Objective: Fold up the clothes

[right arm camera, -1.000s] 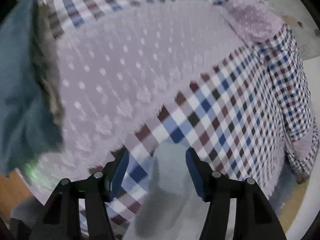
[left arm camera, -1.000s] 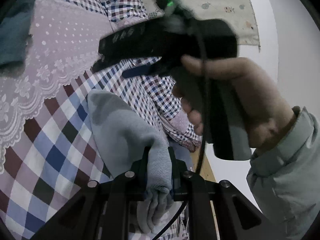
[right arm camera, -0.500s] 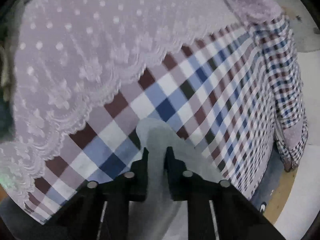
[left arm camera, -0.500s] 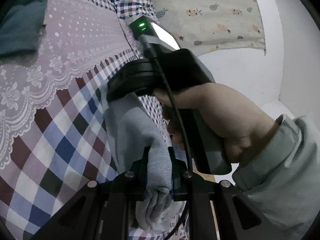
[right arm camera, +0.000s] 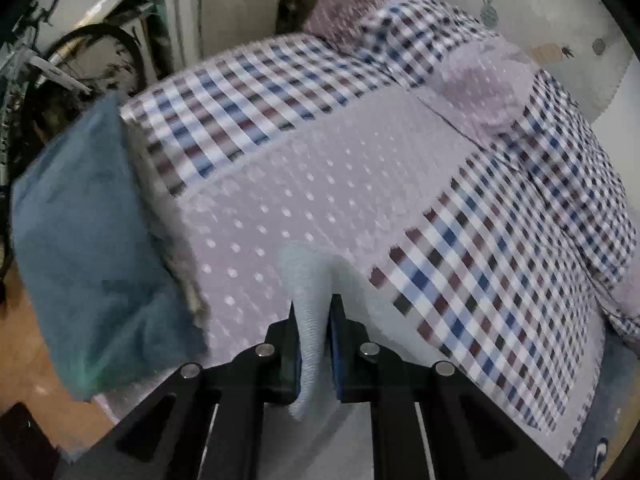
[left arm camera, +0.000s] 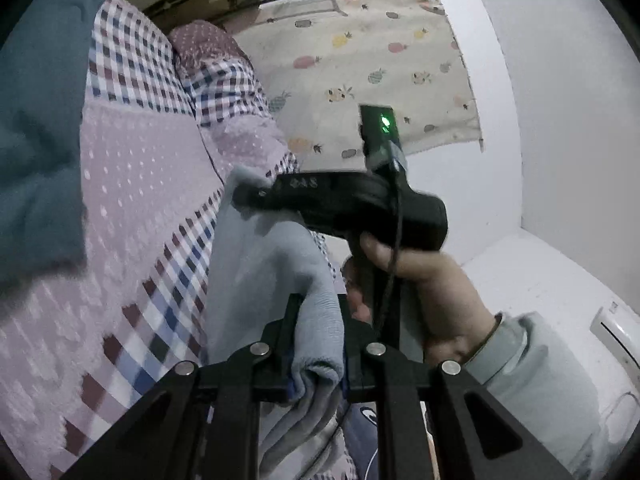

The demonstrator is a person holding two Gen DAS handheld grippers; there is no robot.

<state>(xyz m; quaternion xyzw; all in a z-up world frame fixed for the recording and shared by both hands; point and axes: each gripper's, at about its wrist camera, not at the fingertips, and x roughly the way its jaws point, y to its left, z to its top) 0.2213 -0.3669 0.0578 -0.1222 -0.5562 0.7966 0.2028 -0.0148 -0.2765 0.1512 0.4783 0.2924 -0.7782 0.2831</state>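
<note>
The left gripper (left arm camera: 316, 344) has its jaws pinched on a bunched fold of a light blue-grey garment (left arm camera: 272, 272). The right gripper (right arm camera: 314, 340) pinches another part of the same cloth (right arm camera: 316, 292). The garment hangs between them above a bed (right arm camera: 460, 248) covered in checked and pink dotted fabric. A teal blanket (right arm camera: 88, 240) lies at the bed's left edge.

Checked bedspread (right arm camera: 460, 240) w/ pink dotted panel; teal pillow (right arm camera: 92, 240) at edge; bike wheel (right arm camera: 100, 52) behind.
</note>
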